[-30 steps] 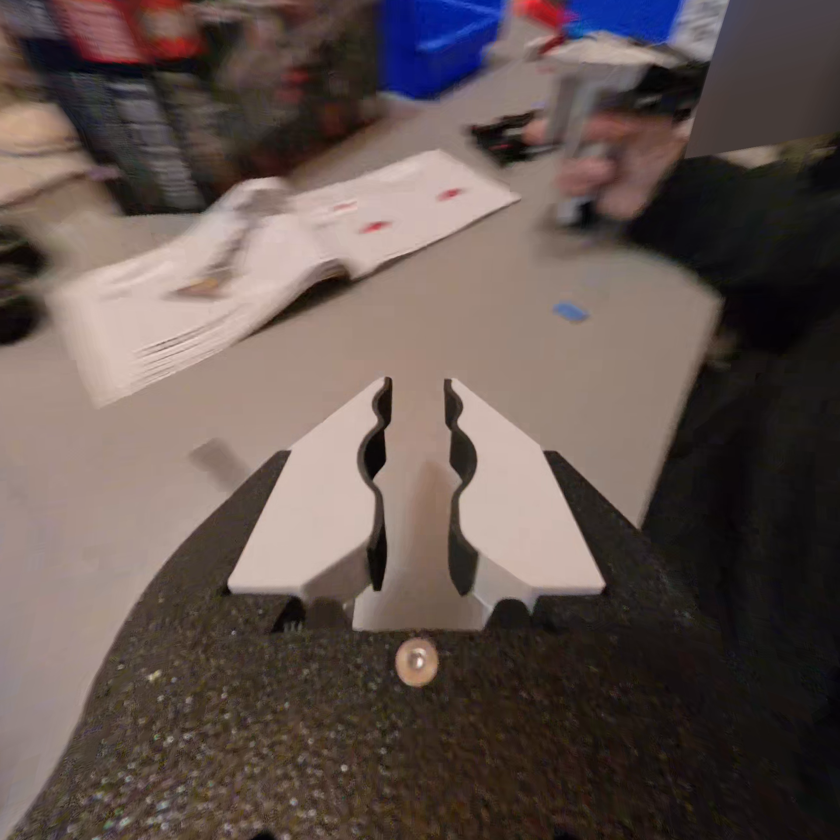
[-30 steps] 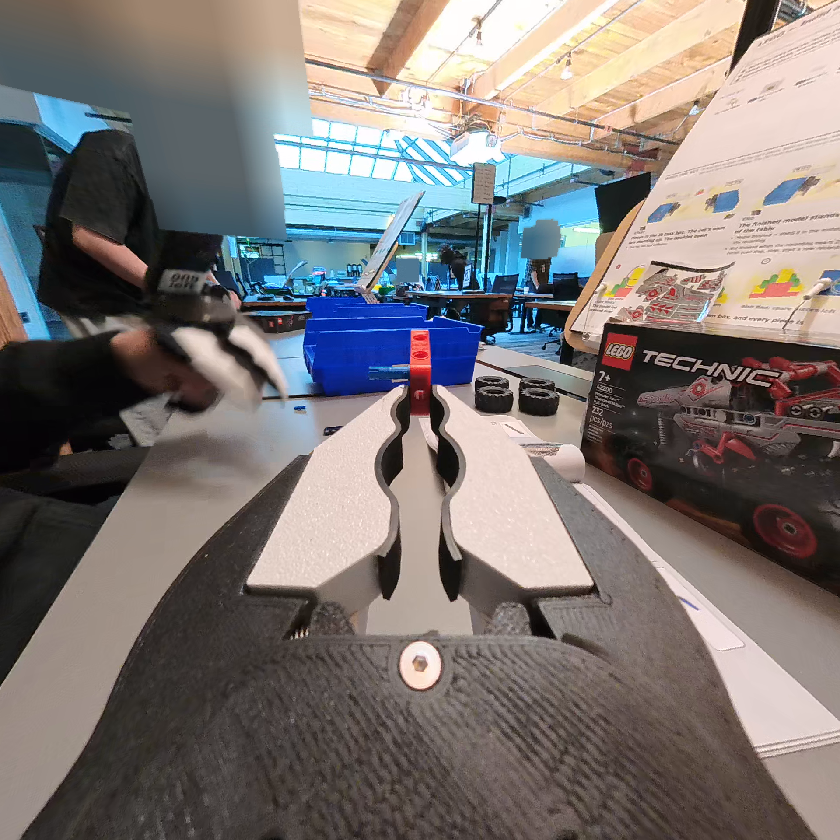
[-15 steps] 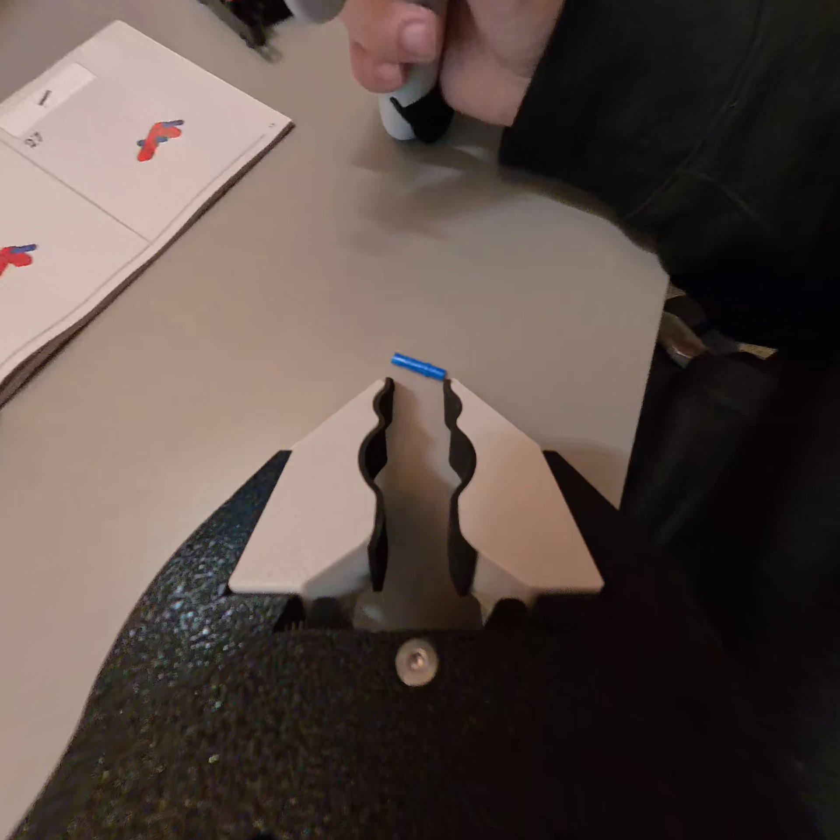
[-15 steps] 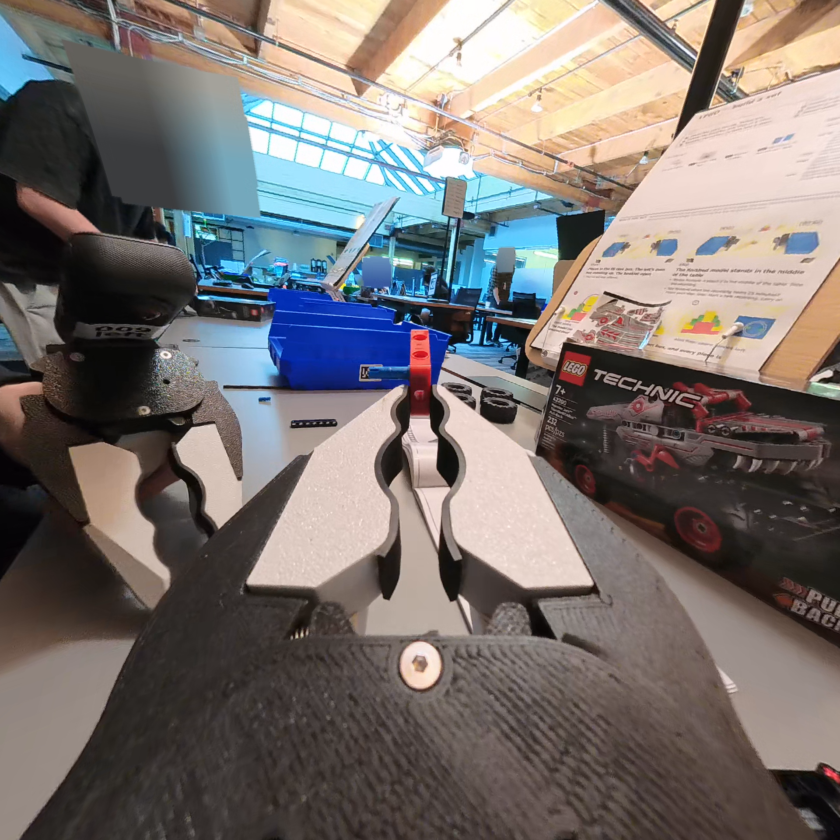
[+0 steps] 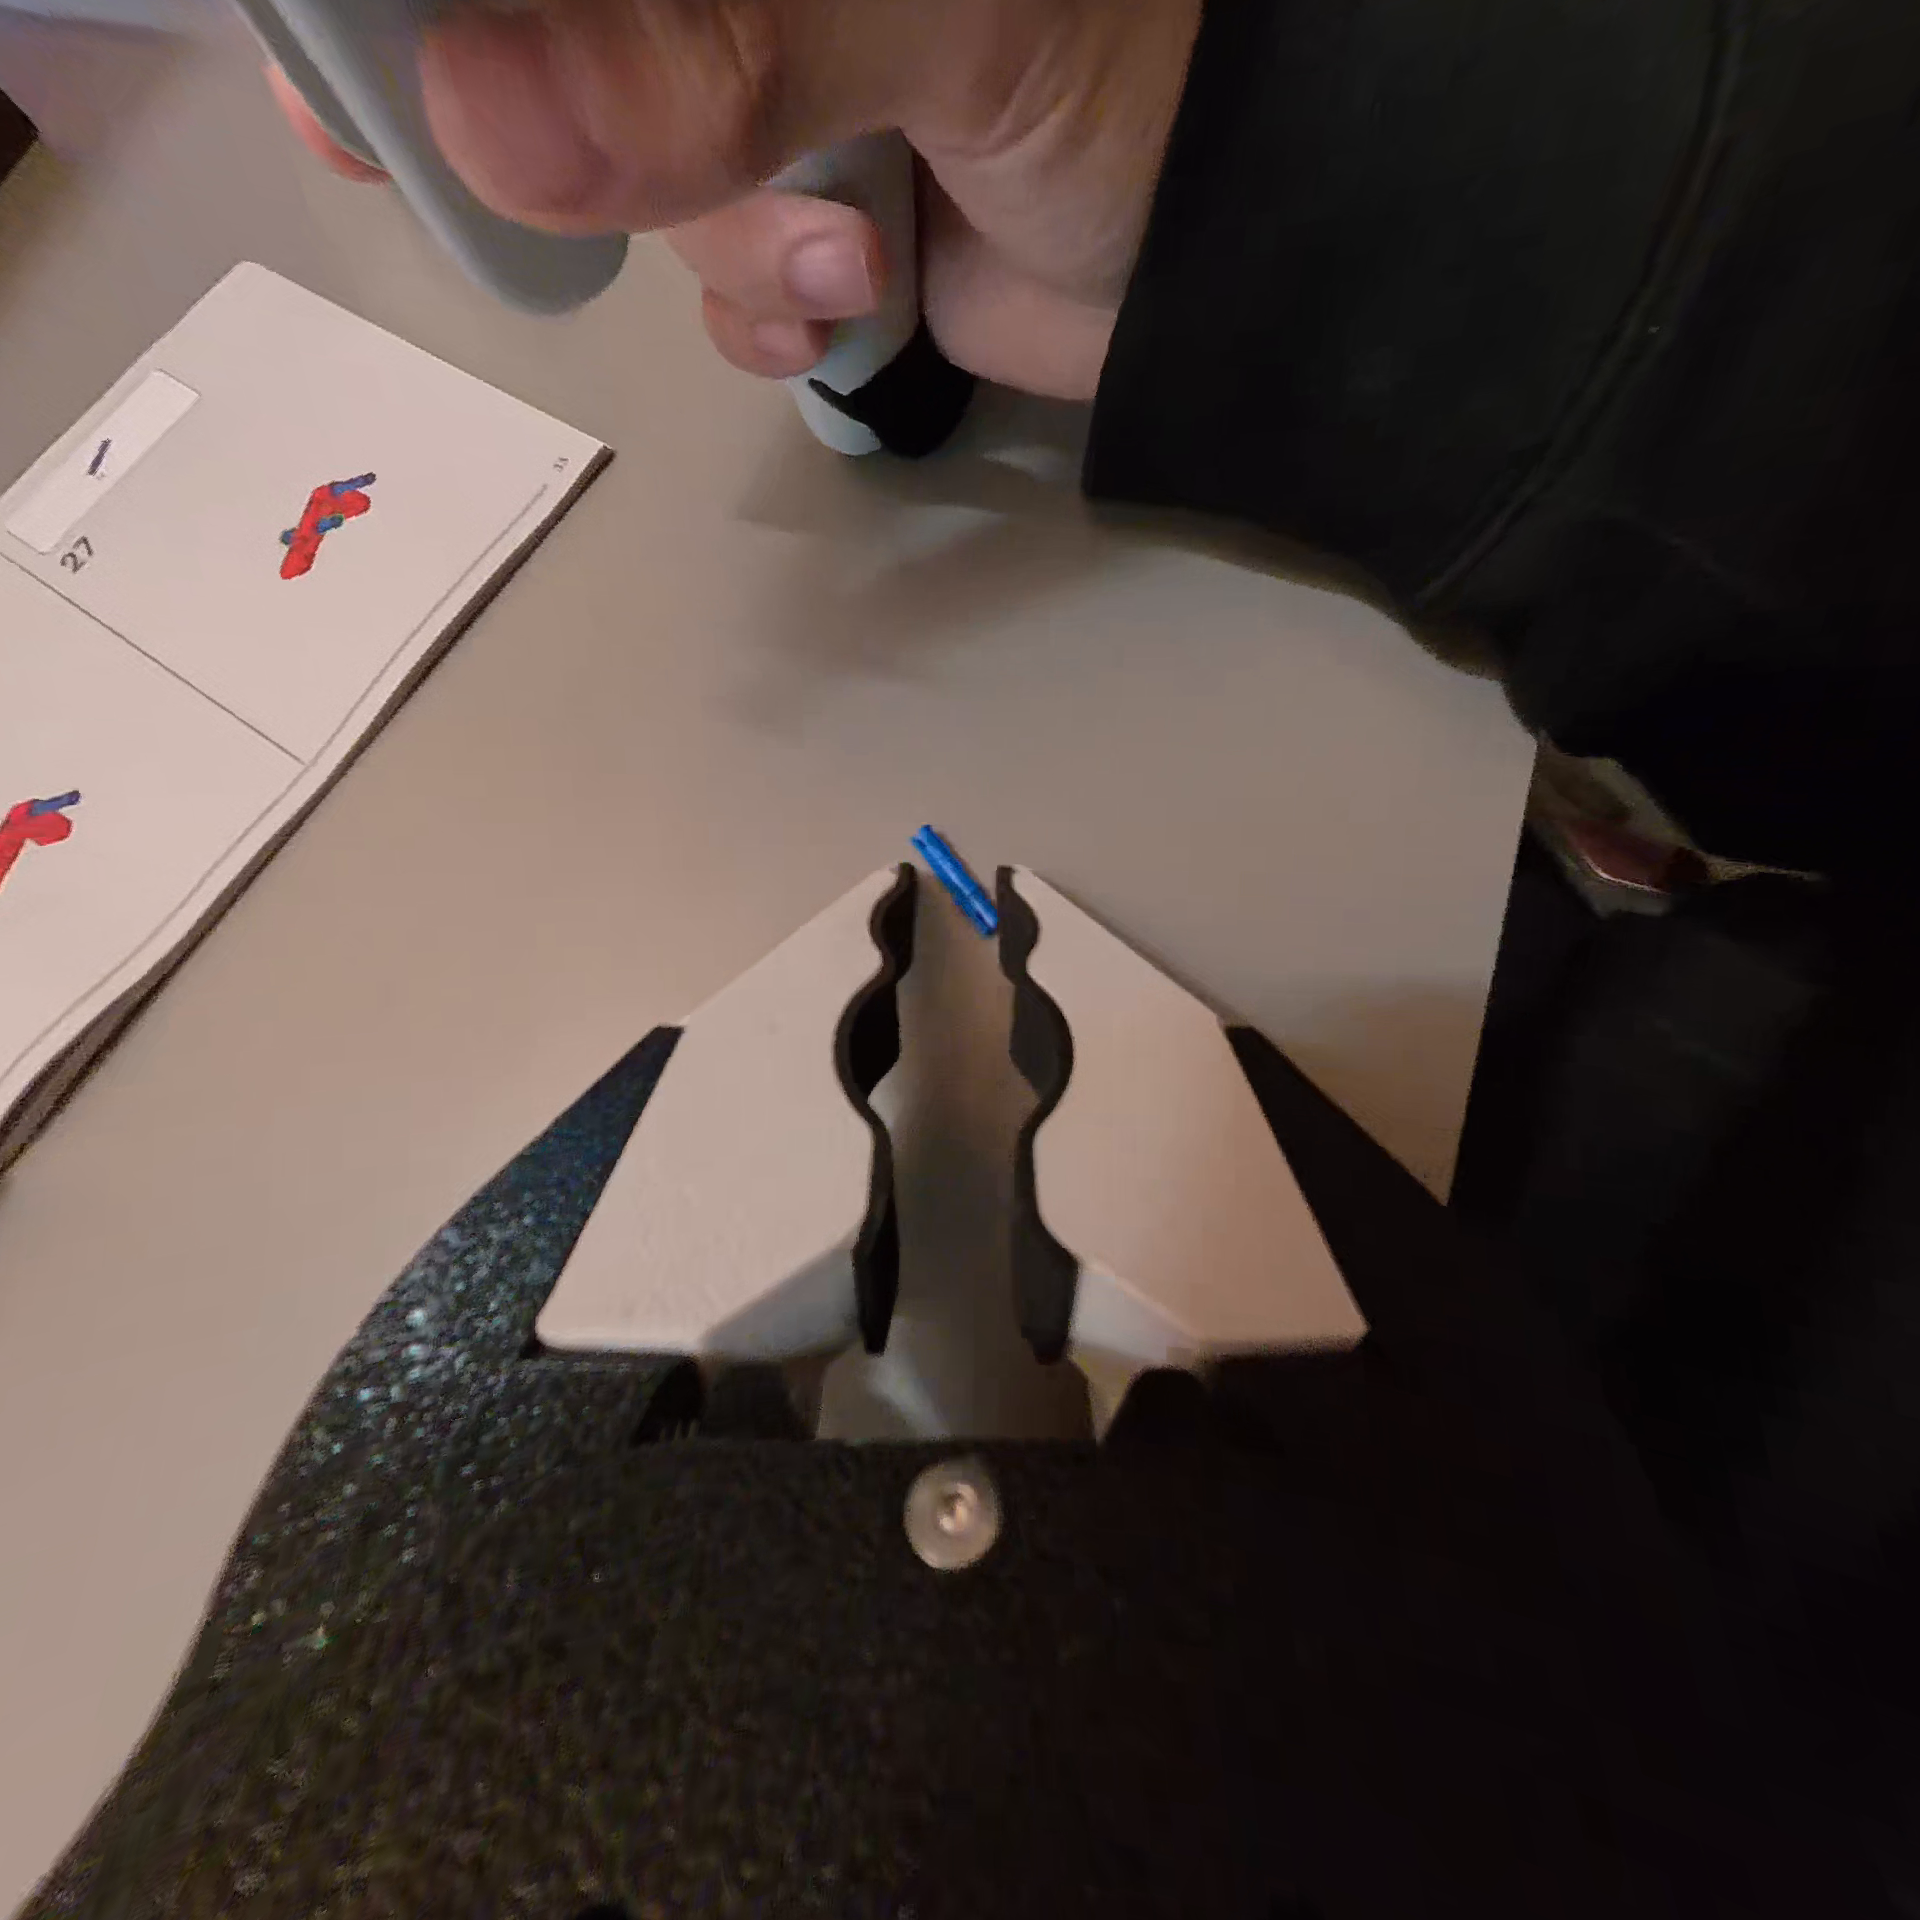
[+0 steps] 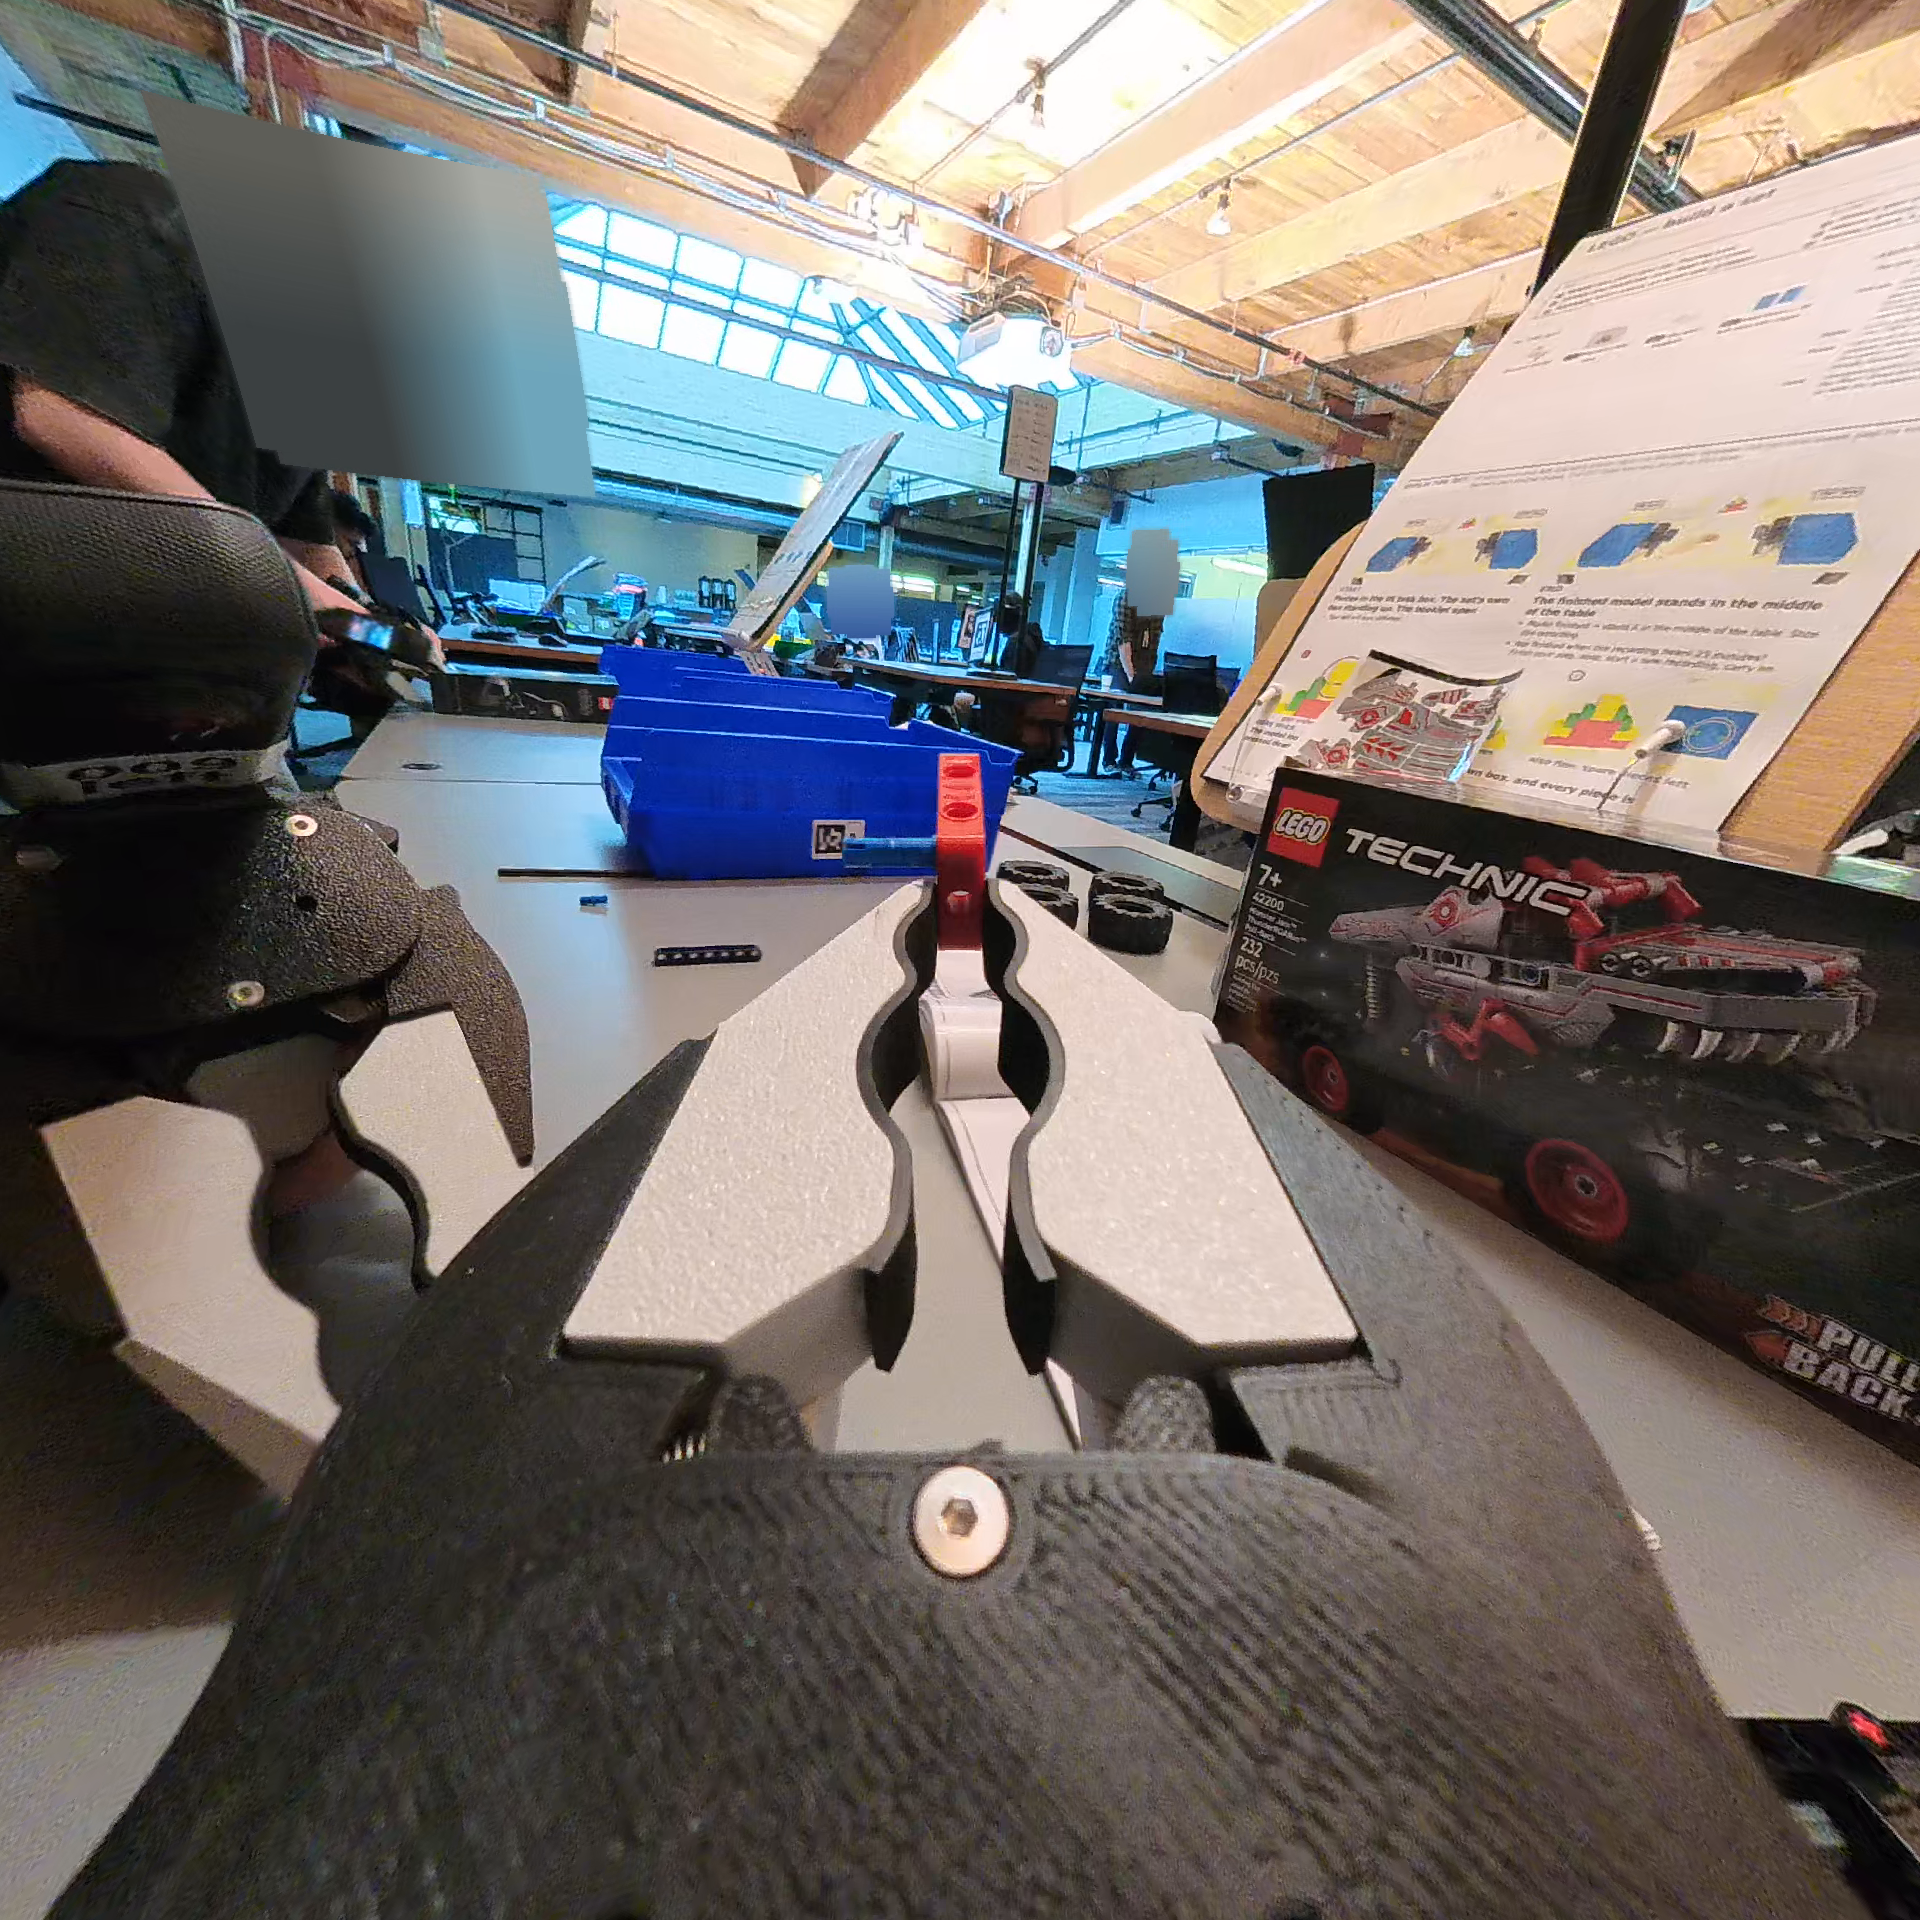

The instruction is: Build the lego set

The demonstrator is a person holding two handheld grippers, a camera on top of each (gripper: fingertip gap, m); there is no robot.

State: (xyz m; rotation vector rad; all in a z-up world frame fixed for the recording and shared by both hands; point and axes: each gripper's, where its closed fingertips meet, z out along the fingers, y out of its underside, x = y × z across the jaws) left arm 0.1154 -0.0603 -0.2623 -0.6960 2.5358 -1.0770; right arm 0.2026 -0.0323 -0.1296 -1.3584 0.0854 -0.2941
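A small blue pin (image 5: 951,876) lies on the grey table (image 5: 623,935) near its edge, between the tips of my left gripper (image 5: 953,883). The left gripper is open, with a narrow gap, and points down at the table. My right gripper (image 6: 958,899) is shut on a red beam (image 6: 958,821) held upright, with a blue pin (image 6: 883,852) sticking out of its left side. The left gripper also shows at the left of the right wrist view (image 6: 343,1278), pointing down. The open instruction booklet (image 5: 260,582) lies to the left of the pin.
A hand (image 5: 831,208) on the right gripper's handle is close behind the pin, with a dark sleeve at the table edge. Farther off are a blue bin (image 6: 769,790), several black tyres (image 6: 1122,904), a black beam (image 6: 707,954), another blue pin (image 6: 592,901) and the set box (image 6: 1558,987).
My left gripper swung down from the booklet onto the blue pin, which now lies between its tips and has turned. The right gripper still holds the red beam and tilted a little.
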